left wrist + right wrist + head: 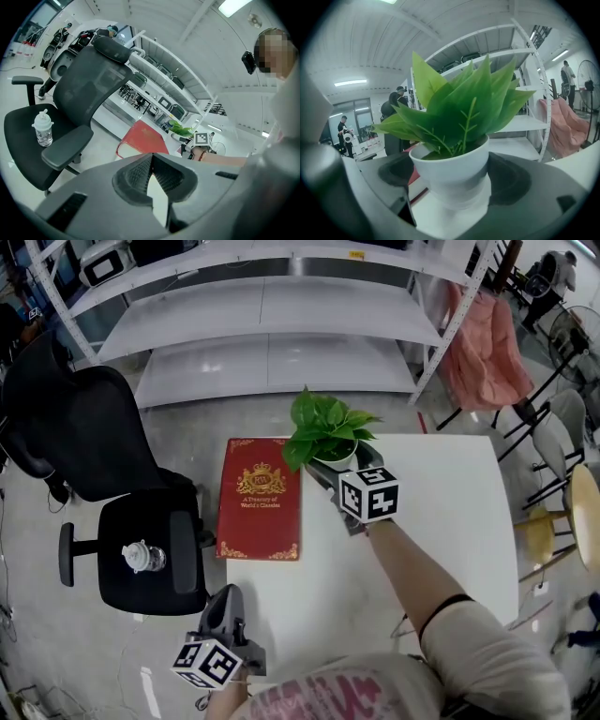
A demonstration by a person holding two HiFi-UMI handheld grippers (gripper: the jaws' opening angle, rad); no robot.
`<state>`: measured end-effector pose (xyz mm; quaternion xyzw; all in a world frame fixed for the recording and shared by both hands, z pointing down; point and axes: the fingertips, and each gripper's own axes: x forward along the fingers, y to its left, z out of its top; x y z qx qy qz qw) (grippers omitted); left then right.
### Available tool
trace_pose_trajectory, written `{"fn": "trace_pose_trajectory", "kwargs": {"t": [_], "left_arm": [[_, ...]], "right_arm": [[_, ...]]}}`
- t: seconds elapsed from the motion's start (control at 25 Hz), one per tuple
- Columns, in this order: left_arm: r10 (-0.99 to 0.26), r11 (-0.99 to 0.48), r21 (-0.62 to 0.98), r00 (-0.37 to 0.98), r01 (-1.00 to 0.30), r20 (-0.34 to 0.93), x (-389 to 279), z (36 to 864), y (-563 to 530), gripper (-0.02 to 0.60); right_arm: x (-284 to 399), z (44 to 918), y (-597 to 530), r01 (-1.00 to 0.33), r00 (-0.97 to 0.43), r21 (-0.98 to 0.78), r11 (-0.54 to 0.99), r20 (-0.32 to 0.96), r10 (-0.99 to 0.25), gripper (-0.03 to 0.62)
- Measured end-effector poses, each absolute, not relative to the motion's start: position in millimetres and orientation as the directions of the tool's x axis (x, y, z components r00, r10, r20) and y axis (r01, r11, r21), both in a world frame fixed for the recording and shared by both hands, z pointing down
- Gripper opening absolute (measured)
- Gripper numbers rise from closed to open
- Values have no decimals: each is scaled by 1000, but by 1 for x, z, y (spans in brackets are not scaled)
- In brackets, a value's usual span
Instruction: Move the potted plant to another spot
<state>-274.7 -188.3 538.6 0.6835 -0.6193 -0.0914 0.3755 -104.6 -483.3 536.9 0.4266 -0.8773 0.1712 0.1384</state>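
Head view, with both gripper views. The potted plant [330,439], green leaves in a small white pot, stands upright at the far edge of the white table [441,521], just beside the upper right corner of a red hardcover book [260,512] that lies flat along the table's left side.

My right gripper [345,471] reaches across the table to the pot from the near side, its marker cube facing up. In the right gripper view the pot fills the space between the two jaws. Its widest part meets the pad on each side, so I read this claw as clenched on the pot. Lower down, where the pot narrows, a sliver of book and table shows on the left. I cannot tell whether the base rests on the table or is just clear of it.

My left gripper [228,601] hangs low off the near left corner of the table, well apart from the plant. Its jaws are pressed together at the tips with nothing between them. It points toward the book.

A black office chair [103,446] stands left of the table, with a small clear water bottle [142,557] upright on its seat. A white shelving rack [272,315] runs behind the table. A pink cloth [483,343] is draped to the right of the rack.
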Motion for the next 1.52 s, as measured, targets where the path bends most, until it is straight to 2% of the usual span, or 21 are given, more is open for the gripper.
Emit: {"fn": "trace_pose_trajectory", "kwargs": {"t": [0.88,1.52], "left_arm": [[-917,90,639,186,-764,352,-279,545,-177,2],[-924,120,643,151,-757,351,-293,546,-176,2]], "right_arm": [[-105,555,-477,-810,-582,-222,542,415,-700,506],[-102,562,-468,-813,-572,-179,555,431,-698,505]]}}
